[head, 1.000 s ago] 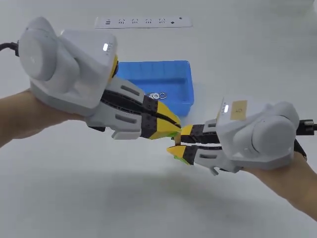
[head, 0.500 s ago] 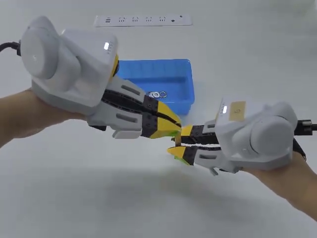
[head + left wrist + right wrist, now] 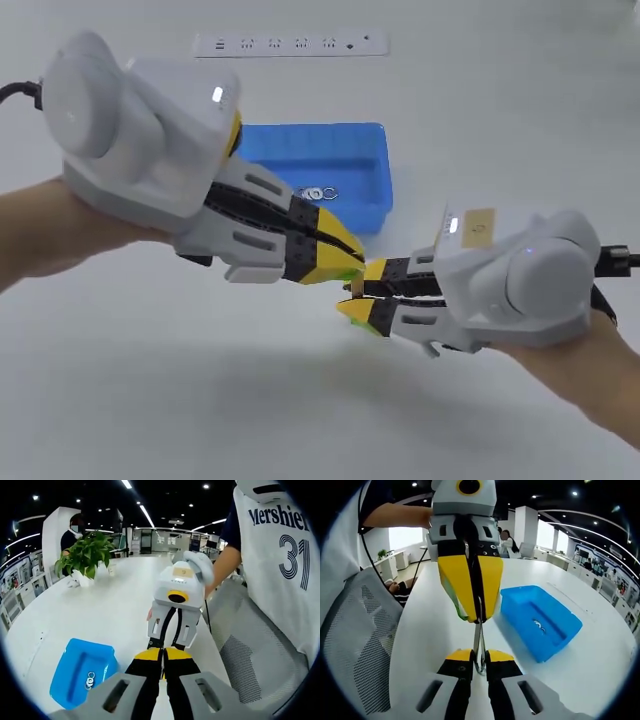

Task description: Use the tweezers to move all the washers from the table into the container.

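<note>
My left gripper (image 3: 352, 258) and right gripper (image 3: 355, 300) meet tip to tip above the white table, in front of the blue container (image 3: 350, 150). In the right gripper view, thin metal tweezers (image 3: 479, 640) run from between my right gripper's (image 3: 479, 664) jaws up into the shut yellow fingers (image 3: 470, 585) of the left gripper. Both grippers appear shut on the tweezers. Several washers (image 3: 318, 192) lie inside the container, also visible as washers (image 3: 90, 680) in the container (image 3: 75, 670) and as washers (image 3: 539, 625) in the container (image 3: 555, 630). My left gripper (image 3: 162, 655) points at the right one.
A white power strip (image 3: 290, 44) lies at the table's far edge. A potted plant (image 3: 87, 555) stands on the far part of the table. A mesh chair (image 3: 355, 645) and a person in a numbered jersey (image 3: 280, 555) are beside the table.
My right gripper has dropped slightly; the grippers stay tip to tip.
</note>
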Action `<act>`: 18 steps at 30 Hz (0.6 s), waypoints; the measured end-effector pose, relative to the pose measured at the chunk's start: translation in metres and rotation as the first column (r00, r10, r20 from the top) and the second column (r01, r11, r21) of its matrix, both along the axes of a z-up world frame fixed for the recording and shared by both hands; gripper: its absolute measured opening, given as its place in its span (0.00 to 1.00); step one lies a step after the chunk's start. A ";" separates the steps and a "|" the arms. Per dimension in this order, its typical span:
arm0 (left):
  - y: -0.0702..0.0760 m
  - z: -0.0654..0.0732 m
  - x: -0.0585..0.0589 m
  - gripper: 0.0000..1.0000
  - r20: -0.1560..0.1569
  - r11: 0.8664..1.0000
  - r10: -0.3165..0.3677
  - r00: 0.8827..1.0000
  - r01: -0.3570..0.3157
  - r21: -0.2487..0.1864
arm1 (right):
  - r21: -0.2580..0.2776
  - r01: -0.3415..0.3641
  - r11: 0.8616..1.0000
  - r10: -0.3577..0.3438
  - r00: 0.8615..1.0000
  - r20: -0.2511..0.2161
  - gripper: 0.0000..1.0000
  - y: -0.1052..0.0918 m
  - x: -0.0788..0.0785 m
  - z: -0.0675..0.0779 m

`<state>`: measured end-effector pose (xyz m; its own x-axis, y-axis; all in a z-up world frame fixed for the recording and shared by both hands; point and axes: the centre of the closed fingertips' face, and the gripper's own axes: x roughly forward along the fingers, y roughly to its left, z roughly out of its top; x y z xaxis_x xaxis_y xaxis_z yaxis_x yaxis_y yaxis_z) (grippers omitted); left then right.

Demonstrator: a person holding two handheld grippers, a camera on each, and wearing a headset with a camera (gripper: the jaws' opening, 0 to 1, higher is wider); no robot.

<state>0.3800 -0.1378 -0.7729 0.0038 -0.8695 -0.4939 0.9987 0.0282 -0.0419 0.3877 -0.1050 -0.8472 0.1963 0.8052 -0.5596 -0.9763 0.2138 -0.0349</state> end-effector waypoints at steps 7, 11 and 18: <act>0.009 0.019 0.002 0.05 0.034 1.000 0.006 0.999 -0.006 -0.001 | 0.014 -0.013 1.000 0.012 0.999 0.034 0.11 0.008 0.004 0.018; 0.016 0.034 0.007 0.05 0.065 1.000 0.010 0.998 -0.010 -0.002 | 0.024 -0.027 0.999 0.025 0.998 0.060 0.11 0.016 0.009 0.033; 0.021 0.060 0.017 0.05 0.138 1.000 0.004 0.990 -0.004 -0.002 | 0.043 -0.034 0.999 0.028 0.992 0.124 0.11 0.025 0.027 0.062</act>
